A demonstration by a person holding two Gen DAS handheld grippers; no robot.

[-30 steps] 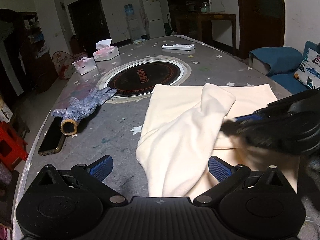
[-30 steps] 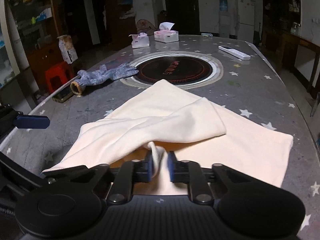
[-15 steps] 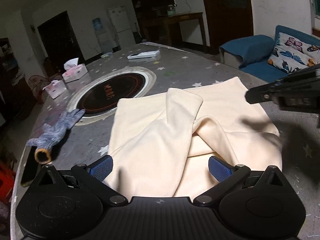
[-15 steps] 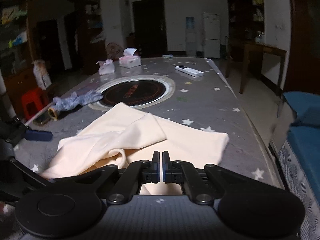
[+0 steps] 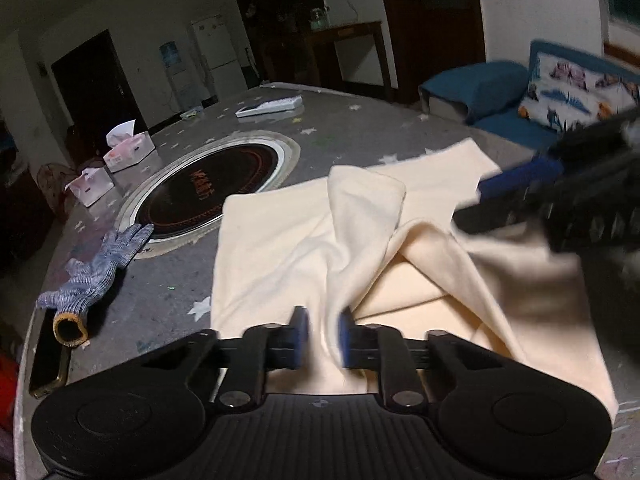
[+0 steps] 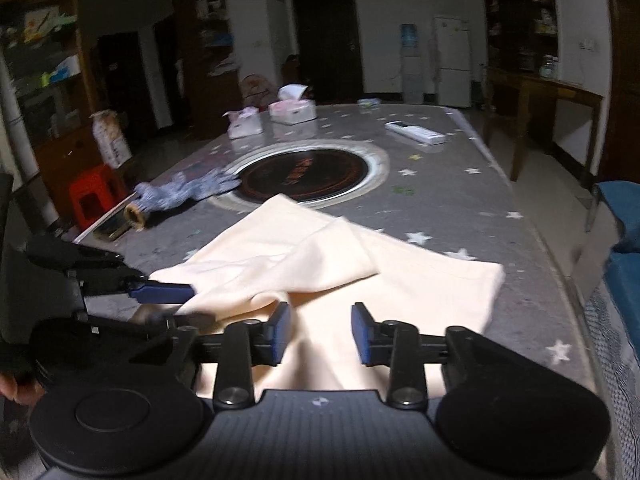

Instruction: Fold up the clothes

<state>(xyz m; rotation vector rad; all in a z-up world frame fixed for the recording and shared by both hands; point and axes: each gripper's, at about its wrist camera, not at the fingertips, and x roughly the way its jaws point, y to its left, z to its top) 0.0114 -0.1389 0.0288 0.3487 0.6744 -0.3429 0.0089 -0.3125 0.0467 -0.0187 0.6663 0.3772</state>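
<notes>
A cream garment (image 5: 360,240) lies partly folded on the grey star-patterned table (image 5: 168,288), with a sleeve laid across its body. My left gripper (image 5: 323,338) is shut on a fold of the garment at its near edge; the right wrist view shows it (image 6: 192,300) pinching the cloth at the left. My right gripper (image 6: 320,334) is open and empty, hovering over the near part of the garment (image 6: 400,292). It appears in the left wrist view (image 5: 560,196) at the right, blurred, above the cloth.
A round black hotplate (image 5: 208,192) is set in the table's middle. A blue knit glove (image 5: 96,272) and a phone (image 5: 48,360) lie at the left. Two tissue boxes (image 5: 128,152) and a white remote (image 5: 268,106) sit farther back. A blue sofa (image 5: 500,100) stands right.
My left gripper has closed on a fold of the garment. My right gripper has opened from shut and moved down over the cloth.
</notes>
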